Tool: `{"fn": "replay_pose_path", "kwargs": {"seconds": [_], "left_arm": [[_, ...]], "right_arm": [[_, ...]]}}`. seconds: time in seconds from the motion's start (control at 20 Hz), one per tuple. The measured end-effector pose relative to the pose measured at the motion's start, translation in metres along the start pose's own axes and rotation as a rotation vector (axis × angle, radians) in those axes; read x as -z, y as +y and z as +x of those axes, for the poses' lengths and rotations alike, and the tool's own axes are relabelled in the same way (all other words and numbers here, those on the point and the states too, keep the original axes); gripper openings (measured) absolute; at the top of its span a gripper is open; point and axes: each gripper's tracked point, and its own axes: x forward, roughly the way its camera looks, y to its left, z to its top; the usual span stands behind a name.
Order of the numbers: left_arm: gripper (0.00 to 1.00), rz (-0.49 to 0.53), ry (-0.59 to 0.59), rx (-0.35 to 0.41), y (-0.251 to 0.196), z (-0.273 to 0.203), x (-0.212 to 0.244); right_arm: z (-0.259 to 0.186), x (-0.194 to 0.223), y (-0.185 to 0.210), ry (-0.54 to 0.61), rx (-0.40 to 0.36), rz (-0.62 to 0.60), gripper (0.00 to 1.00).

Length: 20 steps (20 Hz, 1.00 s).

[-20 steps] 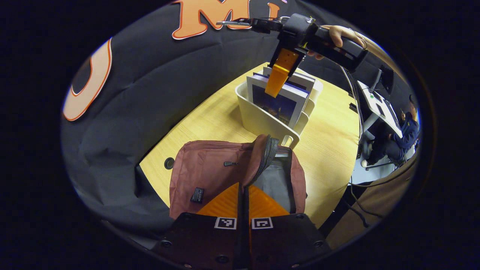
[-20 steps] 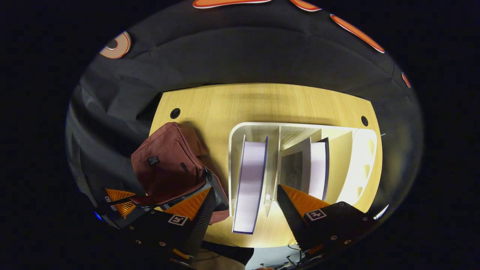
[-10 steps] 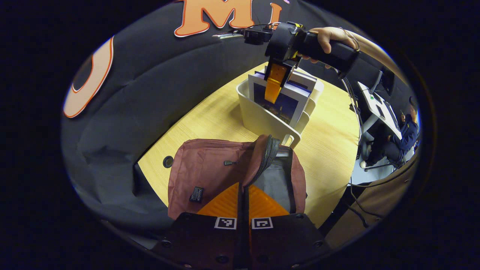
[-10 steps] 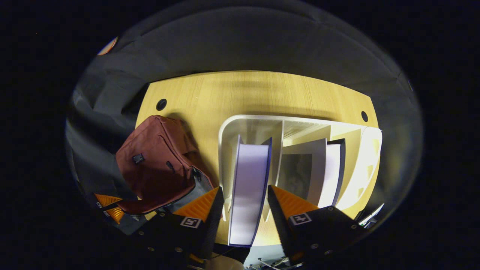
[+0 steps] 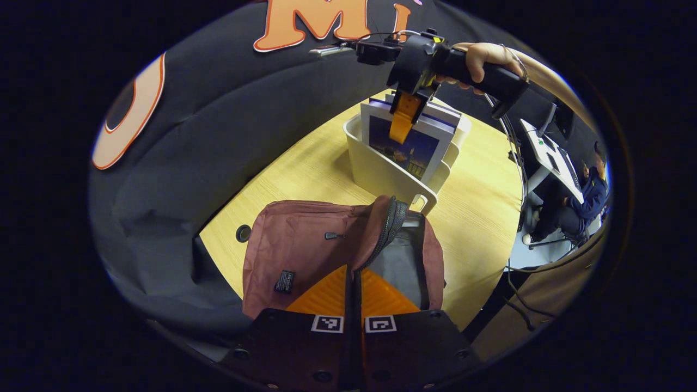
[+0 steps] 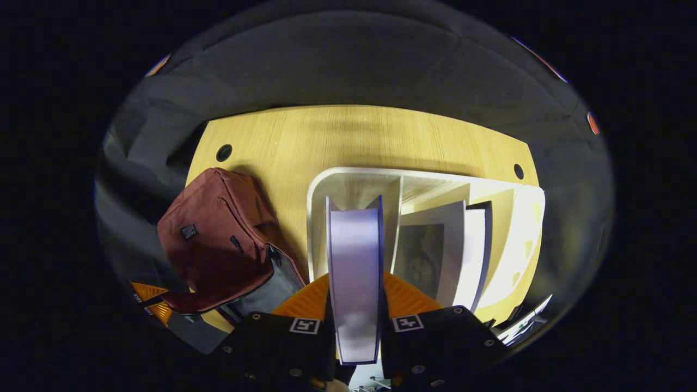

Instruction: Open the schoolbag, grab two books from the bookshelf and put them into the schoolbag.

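The maroon schoolbag [image 5: 305, 250] lies on the wooden table with its mouth open, grey lining showing. My left gripper [image 5: 354, 275] is shut on the zipper edge of its raised flap. Behind it a white bookshelf [image 5: 381, 174] holds upright books. In the right gripper view, my right gripper [image 6: 354, 307] is shut on the top edge of the front book [image 6: 354, 256], which stands in the shelf's [image 6: 313, 218] left slot. A second book [image 6: 463, 250] leans in the neighbouring slot. The bag [image 6: 218, 239] lies left of the shelf. A hand [image 5: 482, 54] holds the right gripper [image 5: 403, 117] above the shelf.
The table [image 6: 381, 136] has cable holes near its corners [image 5: 243, 233]. Off its right edge hang cables [image 5: 517, 163], and a seated person [image 5: 588, 190] is at a desk with a screen. The black cloth wall closes the far and left sides.
My right gripper came down over the front book and its fingers closed from wide apart onto it. My left gripper kept its hold on the bag flap.
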Motion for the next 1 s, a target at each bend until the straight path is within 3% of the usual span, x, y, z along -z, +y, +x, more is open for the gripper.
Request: {"fn": "replay_pose_path", "kwargs": {"seconds": [0.05, 0.1, 0.35, 0.6, 0.8, 1.0], "left_arm": [[0.01, 0.002, 0.001, -0.001, 0.000, -0.003, -0.002], [0.01, 0.004, 0.001, -0.002, 0.000, -0.005, -0.003], [0.01, 0.011, -0.007, -0.022, 0.002, -0.005, -0.005], [0.01, 0.025, -0.014, -0.034, 0.000, -0.010, -0.008], [0.01, 0.023, -0.018, -0.049, 0.006, -0.013, -0.012], [0.01, 0.051, -0.050, -0.112, 0.014, -0.020, -0.021]], "right_arm": [[-0.007, 0.001, 0.000, -0.007, -0.014, 0.016, 0.24], [-0.013, 0.000, 0.000, -0.016, -0.023, 0.029, 0.33], [-0.061, -0.002, -0.012, -0.106, -0.023, 0.072, 0.33], [-0.139, 0.003, -0.015, -0.251, -0.103, 0.112, 0.33], [-0.195, 0.034, -0.023, -0.351, -0.161, 0.103, 0.33], [-0.229, 0.072, -0.019, -0.450, -0.287, 0.181, 0.32]]}}
